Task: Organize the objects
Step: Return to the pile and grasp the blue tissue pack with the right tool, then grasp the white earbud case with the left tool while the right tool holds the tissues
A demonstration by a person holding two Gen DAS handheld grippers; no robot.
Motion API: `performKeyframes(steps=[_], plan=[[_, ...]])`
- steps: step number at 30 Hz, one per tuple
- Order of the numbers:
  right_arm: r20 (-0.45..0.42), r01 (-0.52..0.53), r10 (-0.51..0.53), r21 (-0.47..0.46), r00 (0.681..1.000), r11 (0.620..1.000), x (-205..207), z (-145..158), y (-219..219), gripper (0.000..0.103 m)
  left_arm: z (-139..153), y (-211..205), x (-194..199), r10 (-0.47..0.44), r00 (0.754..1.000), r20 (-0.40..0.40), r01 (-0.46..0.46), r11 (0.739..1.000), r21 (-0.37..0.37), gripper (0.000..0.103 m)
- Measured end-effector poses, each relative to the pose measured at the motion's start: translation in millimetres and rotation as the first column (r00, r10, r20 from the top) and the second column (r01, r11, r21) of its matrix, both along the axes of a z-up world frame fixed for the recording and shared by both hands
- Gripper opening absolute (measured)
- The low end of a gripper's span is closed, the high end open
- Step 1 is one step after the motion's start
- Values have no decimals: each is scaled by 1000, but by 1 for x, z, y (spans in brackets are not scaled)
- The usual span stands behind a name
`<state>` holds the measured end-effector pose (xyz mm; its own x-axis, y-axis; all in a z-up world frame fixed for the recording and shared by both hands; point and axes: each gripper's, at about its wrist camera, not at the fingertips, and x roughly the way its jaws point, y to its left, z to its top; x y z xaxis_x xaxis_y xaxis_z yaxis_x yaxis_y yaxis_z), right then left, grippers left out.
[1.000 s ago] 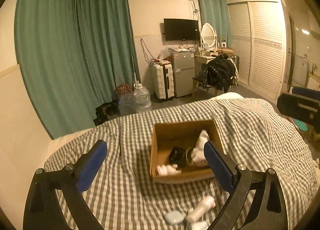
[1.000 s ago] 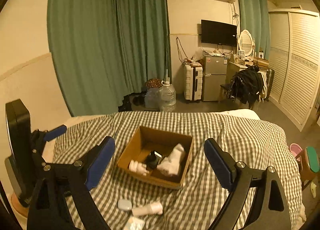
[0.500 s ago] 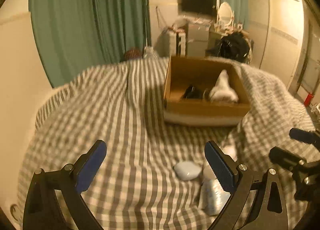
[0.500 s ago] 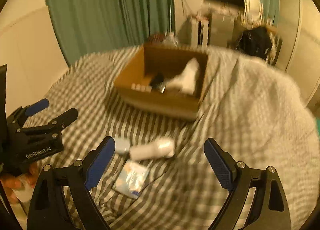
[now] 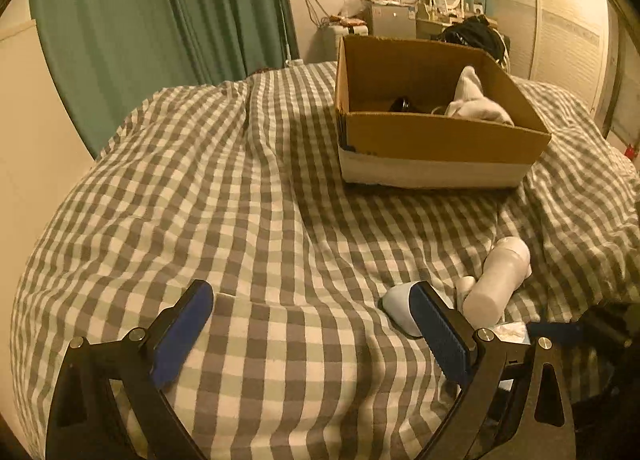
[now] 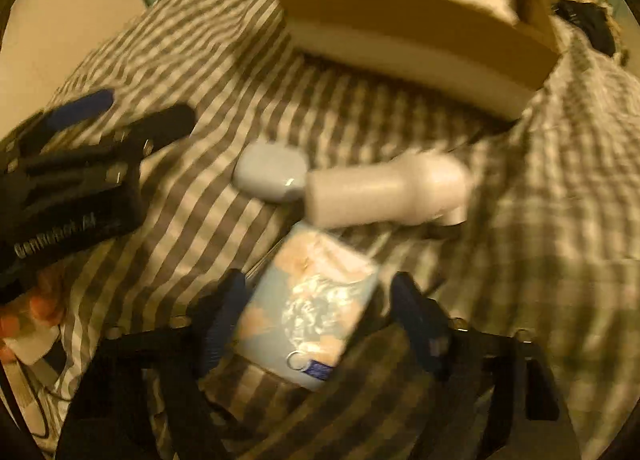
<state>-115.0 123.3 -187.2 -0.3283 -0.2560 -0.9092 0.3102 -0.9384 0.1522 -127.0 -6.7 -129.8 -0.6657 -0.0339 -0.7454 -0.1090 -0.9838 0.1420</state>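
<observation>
Checked bed [image 5: 260, 187]: my right hand-held gripper [image 6: 316, 320] straddles tissue pack [image 6: 308, 308], jaws apart; left hand-held gripper [image 5: 312, 324] released.

Over the last second both grippers dropped from high above the grey-and-white checked bedspread [image 5: 248, 195] to just over it. The right gripper [image 6: 316, 324] closed in until its blue-padded fingers straddled the flat pale-blue printed packet [image 6: 308, 308], while the brown cardboard box [image 5: 436, 139] loomed nearer.
</observation>
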Motion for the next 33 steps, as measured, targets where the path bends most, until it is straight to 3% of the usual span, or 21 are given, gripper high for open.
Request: performKeyframes(steps=[6, 13, 20, 25, 27, 30, 33], plan=[[-54, 14, -17, -55, 998, 998, 7, 23, 16, 60, -11, 8, -4, -16, 999, 41, 17, 1000, -17, 101], [-246, 98, -79, 66, 966, 993, -7, 75, 52, 60, -30, 42, -8, -107, 987, 118, 113, 993, -43, 101], [-211, 100, -97, 3, 973, 995, -25, 57, 58, 60, -55, 64, -21, -177, 962, 210, 200, 975, -93, 99], [-200, 96, -101, -34, 974, 995, -20, 58, 69, 60, -69, 70, -41, -189, 944, 271, 214, 975, -63, 80], [-197, 98, -104, -40, 975, 994, -21, 54, 70, 60, -70, 74, -43, -208, 937, 281, 230, 972, -48, 60], [-197, 99, -106, -48, 975, 994, -19, 54, 71, 60, -69, 80, -38, -218, 936, 277, 248, 965, -79, 60], [-205, 98, -105, -45, 973, 994, -15, 56, 70, 60, -66, 78, -34, -221, 936, 274, 246, 967, -63, 60]])
